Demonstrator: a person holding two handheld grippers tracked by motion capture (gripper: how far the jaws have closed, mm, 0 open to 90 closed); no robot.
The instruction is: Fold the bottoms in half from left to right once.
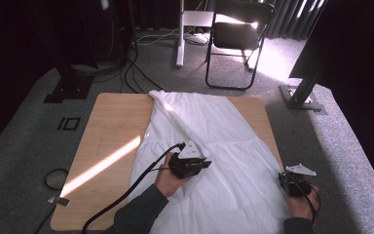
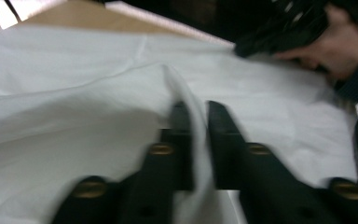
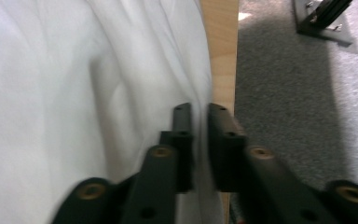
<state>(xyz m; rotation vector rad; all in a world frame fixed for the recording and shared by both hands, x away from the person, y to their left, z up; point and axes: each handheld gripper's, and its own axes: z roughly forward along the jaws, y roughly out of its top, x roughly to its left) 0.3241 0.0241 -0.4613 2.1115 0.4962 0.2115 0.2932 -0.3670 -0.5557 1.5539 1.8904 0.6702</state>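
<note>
Between both grippers' jaws, white cloth [image 1: 209,141]

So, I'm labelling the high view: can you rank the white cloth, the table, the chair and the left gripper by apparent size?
Table, white cloth, chair (farther away, so unsure), left gripper.

Recording studio or lab: black curtains [image 1: 24,34], grey carpet [image 1: 350,161], floor cables [image 1: 131,73], folding chair [image 1: 238,39].
</note>
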